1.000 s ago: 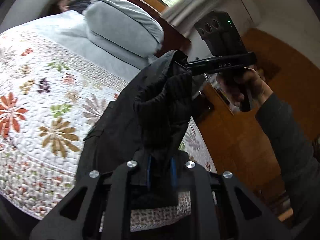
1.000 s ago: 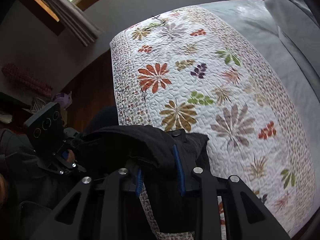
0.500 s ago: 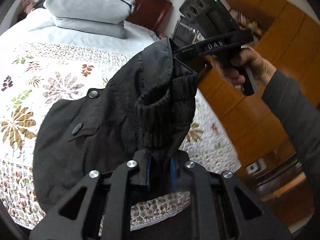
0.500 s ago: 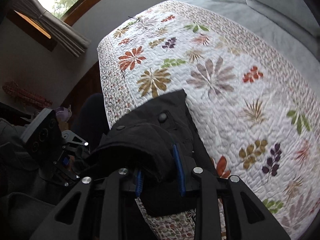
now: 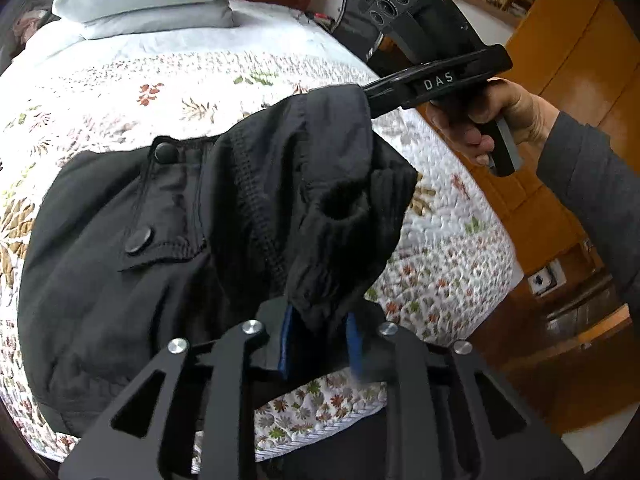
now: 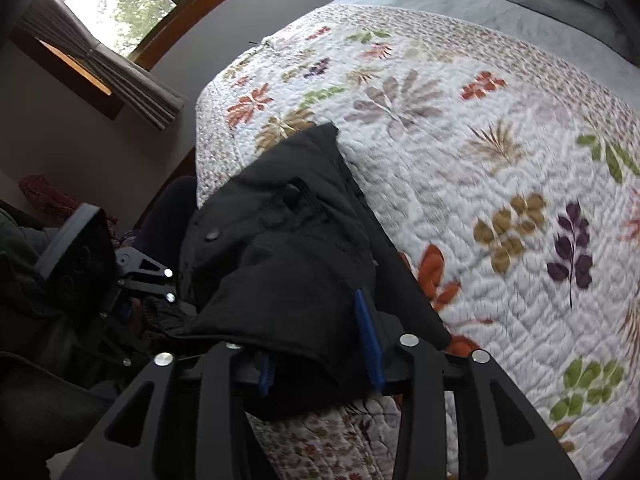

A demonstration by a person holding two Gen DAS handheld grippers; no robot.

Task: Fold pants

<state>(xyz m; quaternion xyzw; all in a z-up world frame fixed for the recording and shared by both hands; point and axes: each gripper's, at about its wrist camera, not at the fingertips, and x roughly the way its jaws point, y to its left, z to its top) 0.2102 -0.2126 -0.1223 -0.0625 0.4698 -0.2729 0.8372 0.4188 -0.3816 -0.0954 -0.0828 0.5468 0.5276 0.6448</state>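
Note:
Black pants point(image 5: 132, 248) with snap buttons lie partly on the floral quilt point(image 5: 224, 80), near the bed's front edge. My left gripper point(image 5: 320, 344) is shut on a bunched end of the pants, held above the quilt. My right gripper point(image 5: 368, 98) shows in the left wrist view, pinching the pants' far upper edge. In the right wrist view the right gripper point(image 6: 320, 356) is shut on the pants point(image 6: 288, 248), and the left gripper's body point(image 6: 140, 280) sits at the left. The fabric hangs slack between the two grippers.
Grey pillows point(image 5: 144, 0) lie at the head of the bed. Wooden cabinets point(image 5: 580, 60) stand to the right of the bed. A window with a grey curtain point(image 6: 120, 76) is beyond the bed's far side. The quilt point(image 6: 500, 160) stretches to the right.
Both grippers have carried the pants forward over the bed and lower. More of the fabric now lies on the quilt. Both grips have held.

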